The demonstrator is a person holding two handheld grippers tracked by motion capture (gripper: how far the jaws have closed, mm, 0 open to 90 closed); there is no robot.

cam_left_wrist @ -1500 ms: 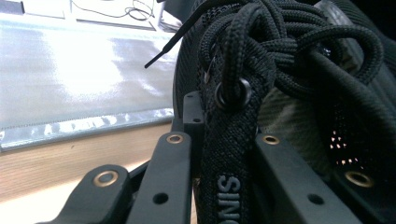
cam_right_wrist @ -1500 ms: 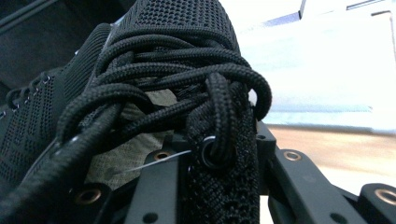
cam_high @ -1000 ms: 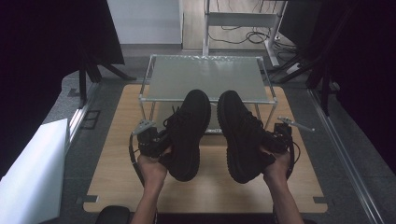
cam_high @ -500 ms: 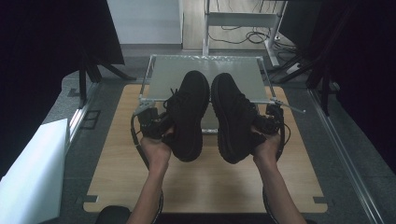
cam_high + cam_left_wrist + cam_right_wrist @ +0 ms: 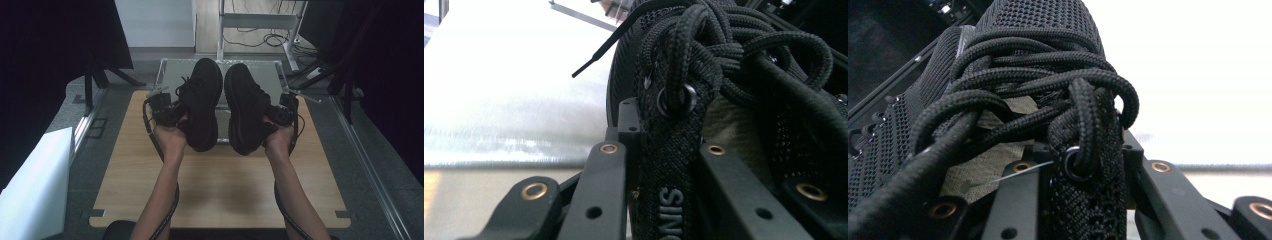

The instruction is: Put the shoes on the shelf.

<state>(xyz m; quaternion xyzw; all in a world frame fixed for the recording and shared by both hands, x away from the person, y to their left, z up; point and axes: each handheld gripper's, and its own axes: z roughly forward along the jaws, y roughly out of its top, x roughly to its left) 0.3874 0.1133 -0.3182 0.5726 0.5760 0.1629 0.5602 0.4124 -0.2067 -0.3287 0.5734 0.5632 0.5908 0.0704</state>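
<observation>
Two black mesh lace-up shoes are held side by side above the table, toes pointing away from me and reaching over the glass-topped rack (image 5: 169,70). The left shoe (image 5: 204,97) is clamped at its laced collar edge by my left gripper (image 5: 169,114). In the left gripper view, the jaws of the left gripper (image 5: 664,147) are shut on the eyelet strip of the left shoe (image 5: 674,100). My right gripper (image 5: 281,114) holds the right shoe (image 5: 246,107) the same way. In the right gripper view, the right gripper (image 5: 1083,172) is shut on the right shoe (image 5: 1038,60) just below a metal eyelet.
A wooden tabletop (image 5: 220,185) lies under my forearms. The low metal-framed rack stands at its far edge. A white panel (image 5: 35,175) leans at the left. Black stand legs (image 5: 100,75) and cables (image 5: 270,37) sit on the floor beyond.
Both hands have carried the shoes forward, away from me, from above the table's middle to over the rack's near edge. Both grips are unchanged.
</observation>
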